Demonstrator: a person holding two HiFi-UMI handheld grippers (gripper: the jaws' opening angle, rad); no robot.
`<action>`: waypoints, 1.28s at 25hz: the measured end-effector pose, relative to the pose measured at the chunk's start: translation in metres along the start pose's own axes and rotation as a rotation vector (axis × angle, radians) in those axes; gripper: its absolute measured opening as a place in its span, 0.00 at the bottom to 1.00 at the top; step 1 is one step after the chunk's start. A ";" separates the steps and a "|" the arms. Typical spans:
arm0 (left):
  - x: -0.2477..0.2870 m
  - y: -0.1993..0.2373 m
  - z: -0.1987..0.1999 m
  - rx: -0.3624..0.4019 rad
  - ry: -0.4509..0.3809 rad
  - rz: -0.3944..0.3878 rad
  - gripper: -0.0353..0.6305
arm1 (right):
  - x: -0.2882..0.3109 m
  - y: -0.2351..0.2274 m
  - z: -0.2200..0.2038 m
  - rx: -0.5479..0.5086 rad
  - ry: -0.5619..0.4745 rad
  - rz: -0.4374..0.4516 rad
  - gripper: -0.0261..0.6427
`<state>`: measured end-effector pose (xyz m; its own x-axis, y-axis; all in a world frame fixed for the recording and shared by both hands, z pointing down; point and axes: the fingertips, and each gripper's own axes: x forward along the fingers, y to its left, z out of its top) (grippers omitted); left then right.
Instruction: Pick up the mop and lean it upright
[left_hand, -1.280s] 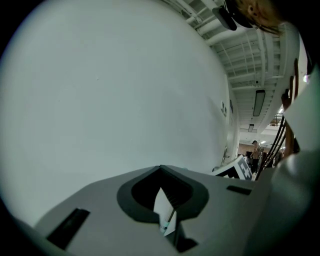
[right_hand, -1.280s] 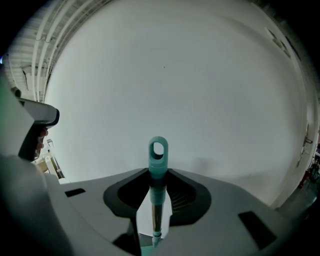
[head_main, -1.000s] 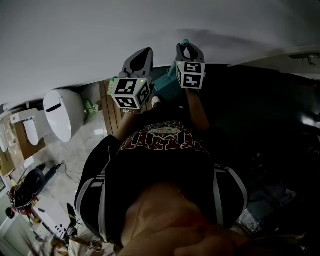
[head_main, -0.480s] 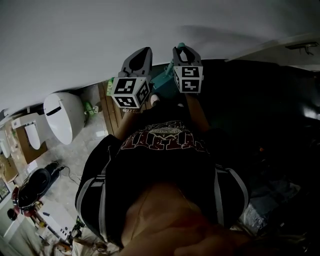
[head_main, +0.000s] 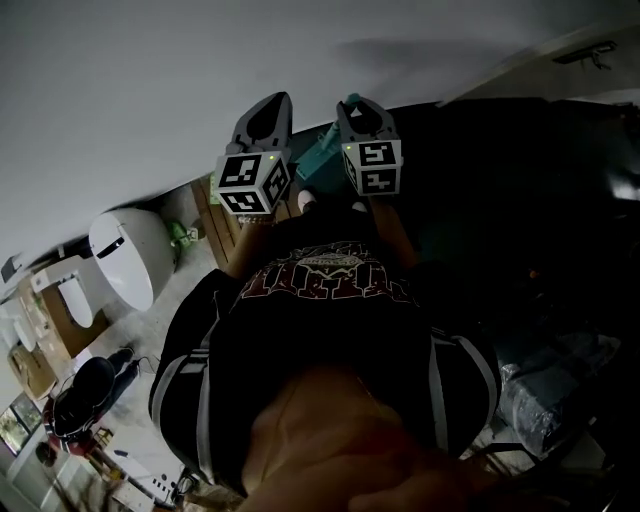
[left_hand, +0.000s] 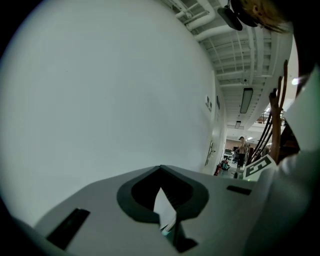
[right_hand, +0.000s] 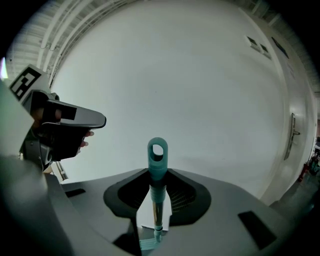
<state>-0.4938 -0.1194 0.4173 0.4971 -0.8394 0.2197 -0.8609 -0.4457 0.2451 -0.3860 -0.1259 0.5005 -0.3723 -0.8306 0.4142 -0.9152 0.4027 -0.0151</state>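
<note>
The mop handle (right_hand: 157, 156) has a teal end cap with a hanging loop and stands upright between the jaws of my right gripper (right_hand: 157, 176), which is shut on it. Below, its metal shaft runs down to the teal mop head (right_hand: 148, 243). From the head view, the teal cap pokes just above the right gripper (head_main: 358, 108), close to a white wall (head_main: 200, 70), and a teal part of the mop (head_main: 322, 160) shows between the two grippers. My left gripper (head_main: 263, 118) is held up beside it, shut and holding nothing (left_hand: 162, 196).
A white rounded toilet-like unit (head_main: 125, 255) stands at the left, with wooden panels (head_main: 215, 215) behind it. Cables and dark gear (head_main: 80, 385) lie on the floor at lower left. A dark area (head_main: 520, 200) fills the right. The person's torso blocks the centre.
Both grippers have shifted slightly up and left in the head view, staying side by side. The right one still holds the mop handle.
</note>
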 end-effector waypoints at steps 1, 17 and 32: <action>0.003 -0.004 0.000 0.005 0.004 -0.015 0.12 | -0.004 -0.004 0.000 0.011 -0.005 -0.011 0.22; 0.049 -0.085 -0.007 0.079 0.064 -0.237 0.12 | -0.086 -0.083 0.008 0.093 -0.084 -0.209 0.21; 0.098 -0.283 -0.028 0.103 0.082 -0.438 0.12 | -0.237 -0.223 -0.015 0.151 -0.139 -0.378 0.21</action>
<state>-0.1980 -0.0667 0.3961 0.8202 -0.5392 0.1912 -0.5716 -0.7853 0.2377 -0.0913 -0.0133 0.4195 -0.0143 -0.9571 0.2893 -0.9997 0.0079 -0.0234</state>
